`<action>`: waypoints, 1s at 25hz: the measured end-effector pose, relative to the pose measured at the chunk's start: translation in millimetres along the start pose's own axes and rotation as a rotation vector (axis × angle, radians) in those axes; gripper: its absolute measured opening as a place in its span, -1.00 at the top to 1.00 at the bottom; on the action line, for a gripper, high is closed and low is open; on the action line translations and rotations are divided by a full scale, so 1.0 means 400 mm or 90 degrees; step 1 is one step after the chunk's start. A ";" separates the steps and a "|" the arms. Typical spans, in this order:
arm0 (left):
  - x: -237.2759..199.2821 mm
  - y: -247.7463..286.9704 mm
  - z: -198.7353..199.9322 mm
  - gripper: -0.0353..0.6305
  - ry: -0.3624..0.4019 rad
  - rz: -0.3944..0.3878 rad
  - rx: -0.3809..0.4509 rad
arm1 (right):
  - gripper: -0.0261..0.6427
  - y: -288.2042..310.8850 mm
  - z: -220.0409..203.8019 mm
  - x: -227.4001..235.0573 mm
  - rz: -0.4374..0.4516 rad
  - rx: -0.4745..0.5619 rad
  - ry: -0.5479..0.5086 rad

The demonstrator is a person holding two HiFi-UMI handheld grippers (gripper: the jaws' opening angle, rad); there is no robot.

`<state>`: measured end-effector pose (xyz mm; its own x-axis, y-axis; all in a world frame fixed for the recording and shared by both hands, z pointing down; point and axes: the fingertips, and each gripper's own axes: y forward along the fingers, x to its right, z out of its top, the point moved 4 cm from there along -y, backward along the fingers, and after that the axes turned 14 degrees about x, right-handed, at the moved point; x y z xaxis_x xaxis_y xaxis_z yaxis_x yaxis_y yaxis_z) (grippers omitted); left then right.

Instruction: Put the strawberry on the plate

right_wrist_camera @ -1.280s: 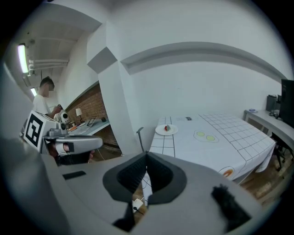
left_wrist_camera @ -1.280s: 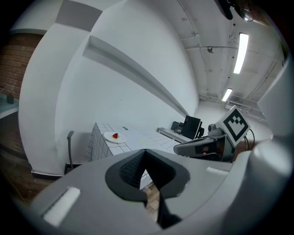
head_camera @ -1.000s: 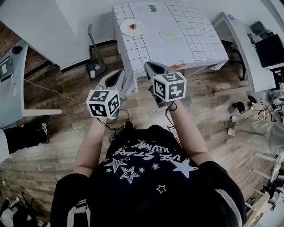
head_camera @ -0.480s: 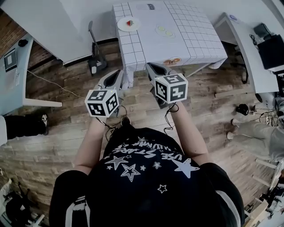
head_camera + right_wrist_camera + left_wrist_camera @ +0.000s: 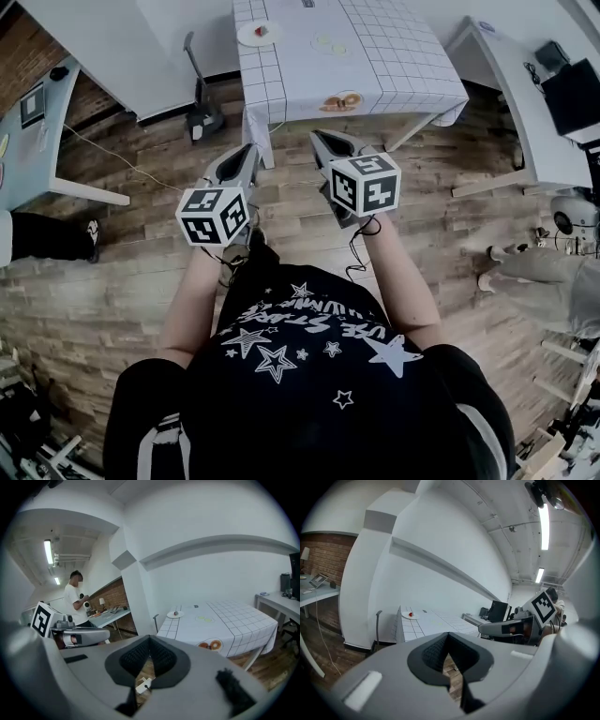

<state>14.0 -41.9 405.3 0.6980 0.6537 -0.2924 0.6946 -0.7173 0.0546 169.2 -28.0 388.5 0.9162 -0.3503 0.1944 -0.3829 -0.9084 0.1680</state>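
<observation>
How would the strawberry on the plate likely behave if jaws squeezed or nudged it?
The strawberry looks small beside its plate, so it is probably light. The plate looks flat and smooth, so a nudge may slide or roll it.

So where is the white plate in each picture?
Head view: white plate at the top edge, left of centre.
Left gripper view: white plate left of centre, about mid-height, small and far off.
Right gripper view: white plate just right of centre.
Shared landmark: the checked tablecloth it sits on, at the far left corner.
</observation>
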 end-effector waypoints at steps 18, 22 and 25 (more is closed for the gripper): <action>0.150 -0.311 -0.080 0.87 0.016 0.087 -0.040 | 0.88 -0.254 -0.154 -0.100 0.032 -0.002 0.095; 0.143 -0.324 -0.079 0.87 0.019 0.081 -0.035 | 0.88 -0.257 -0.162 -0.123 0.032 -0.010 0.087; 0.132 -0.333 -0.079 0.87 0.013 0.067 -0.031 | 0.88 -0.249 -0.159 -0.138 0.022 -0.015 0.078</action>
<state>-36.3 95.6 412.6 0.7706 0.5804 -0.2634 0.6245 -0.7702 0.1299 149.4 96.4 422.4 0.8814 -0.3501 0.3171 -0.4185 -0.8900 0.1809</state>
